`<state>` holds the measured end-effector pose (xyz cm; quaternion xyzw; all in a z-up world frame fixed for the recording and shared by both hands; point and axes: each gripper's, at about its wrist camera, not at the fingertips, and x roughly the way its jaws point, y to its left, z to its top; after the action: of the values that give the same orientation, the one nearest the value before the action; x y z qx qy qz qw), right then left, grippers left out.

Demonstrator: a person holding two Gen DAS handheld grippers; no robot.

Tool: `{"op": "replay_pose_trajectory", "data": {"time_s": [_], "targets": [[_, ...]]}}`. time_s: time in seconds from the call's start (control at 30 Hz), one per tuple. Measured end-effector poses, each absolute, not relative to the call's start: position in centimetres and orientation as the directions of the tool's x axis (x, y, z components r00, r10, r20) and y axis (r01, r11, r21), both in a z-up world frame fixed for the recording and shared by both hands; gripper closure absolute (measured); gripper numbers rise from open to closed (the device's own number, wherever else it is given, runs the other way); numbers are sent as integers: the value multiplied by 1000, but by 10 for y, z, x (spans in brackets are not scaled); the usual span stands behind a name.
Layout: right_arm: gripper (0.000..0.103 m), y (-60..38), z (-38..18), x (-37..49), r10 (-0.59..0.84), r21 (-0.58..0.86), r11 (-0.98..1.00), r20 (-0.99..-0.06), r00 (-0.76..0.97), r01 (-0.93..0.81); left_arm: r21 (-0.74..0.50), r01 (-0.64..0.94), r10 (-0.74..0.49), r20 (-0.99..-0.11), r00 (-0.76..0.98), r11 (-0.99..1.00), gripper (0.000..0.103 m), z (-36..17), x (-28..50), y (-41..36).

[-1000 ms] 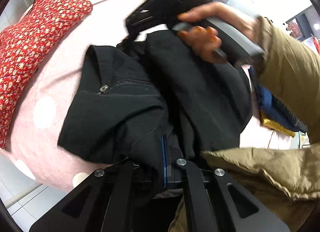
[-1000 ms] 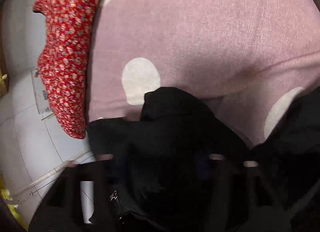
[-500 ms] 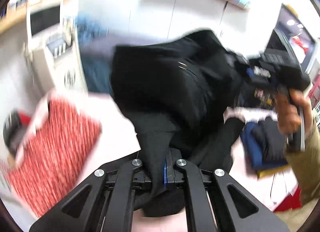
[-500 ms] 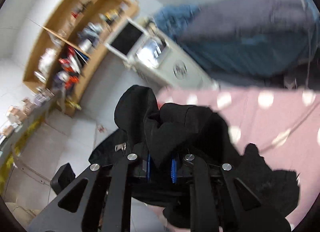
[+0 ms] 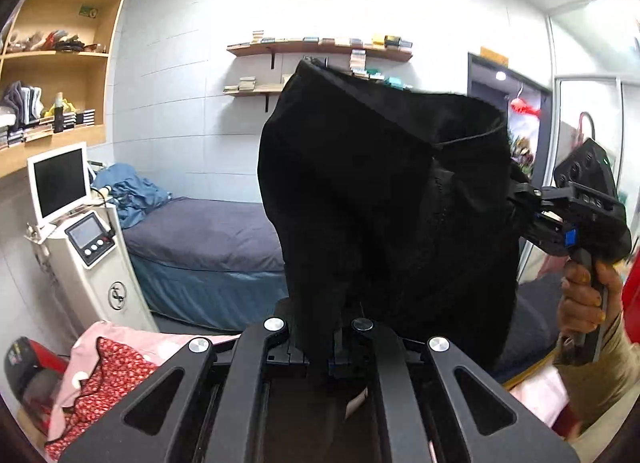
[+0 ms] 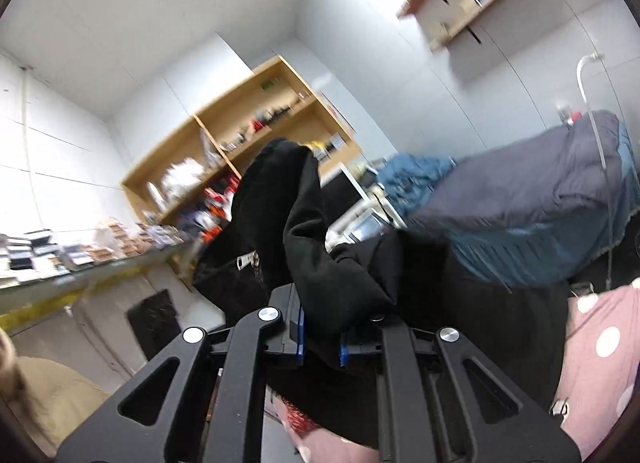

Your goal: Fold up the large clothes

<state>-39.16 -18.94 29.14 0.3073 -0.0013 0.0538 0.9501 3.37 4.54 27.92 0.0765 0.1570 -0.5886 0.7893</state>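
Here the black garment (image 5: 384, 199) hangs in the air, stretched between the two tools and held well above the pink polka-dot bedspread (image 5: 132, 347). The left tool (image 5: 320, 347) has its fingers pressed together on a bunched lower edge of the cloth, which rises straight up from the pinch and fills the middle of the left wrist view. Off to the right in that view, the right tool (image 5: 524, 207) bites into the far side of the same garment, with the person's hand (image 5: 580, 303) wrapped round its handle and a khaki sleeve (image 5: 596, 375) below it.

In the right wrist view the right tool (image 6: 320, 337) shows a thick fold of black fabric squeezed between its blue-edged pads (image 6: 301, 331); its jaws have just been closing and are clamped on that fold. A metal zip pull (image 6: 247, 262) dangles from the cloth to the left of the fold.

A red floral garment (image 5: 100, 379) lies on the pink bedspread at lower left. Behind stand a bed with a grey-blue cover (image 5: 208, 235), a white machine with a screen (image 5: 80, 231), a wooden shelf unit (image 5: 52, 63) and wall shelves (image 5: 320, 47) lined with small boxes.
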Motion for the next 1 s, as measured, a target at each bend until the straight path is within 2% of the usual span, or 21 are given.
{"op": "replay_pose_trajectory", "data": {"time_s": [0.13, 0.3, 0.4, 0.5, 0.57, 0.67, 0.77, 0.83, 0.87, 0.9, 0.93, 1.0], "targets": [[92, -159, 349, -412, 181, 452, 863, 138, 974, -225, -54, 961, -945, -202, 257, 272, 98, 325, 17, 66], [92, -140, 413, -447, 269, 336, 868, 298, 916, -365, -13, 977, -976, 36, 213, 213, 98, 393, -3, 117], [92, -144, 425, -469, 325, 349, 822, 361, 874, -450, 27, 987, -984, 94, 155, 158, 98, 414, -20, 137], [92, -155, 422, -470, 273, 398, 824, 346, 898, -404, 63, 987, -986, 75, 146, 151, 98, 419, -29, 130], [91, -178, 406, -454, 189, 470, 826, 289, 939, -311, 54, 982, -984, 20, 178, 179, 98, 411, -17, 106], [86, -231, 362, -413, -16, 572, 818, 118, 993, -55, -2, 978, -969, -130, 208, 210, 95, 382, 14, 39], [64, -293, 296, -366, -162, 670, 721, -86, 983, 177, -89, 967, -927, -316, 201, 241, 88, 322, 51, -46], [37, -333, 240, -335, -224, 696, 643, -228, 947, 320, -79, 953, -883, -403, 239, 294, 54, 274, 62, -90], [35, -348, 215, -323, -240, 699, 603, -300, 923, 384, -18, 942, -849, -438, 295, 336, 27, 245, 63, -112], [35, -363, 181, -312, -260, 696, 551, -380, 888, 460, 49, 928, -817, -458, 350, 370, 22, 218, 62, -128], [35, -374, 150, -303, -266, 679, 523, -445, 855, 516, 76, 923, -803, -470, 366, 376, 22, 204, 61, -134], [35, -382, 102, -295, -258, 651, 455, -556, 790, 607, 151, 912, -734, -550, 398, 381, 17, 155, 66, -153]]}}
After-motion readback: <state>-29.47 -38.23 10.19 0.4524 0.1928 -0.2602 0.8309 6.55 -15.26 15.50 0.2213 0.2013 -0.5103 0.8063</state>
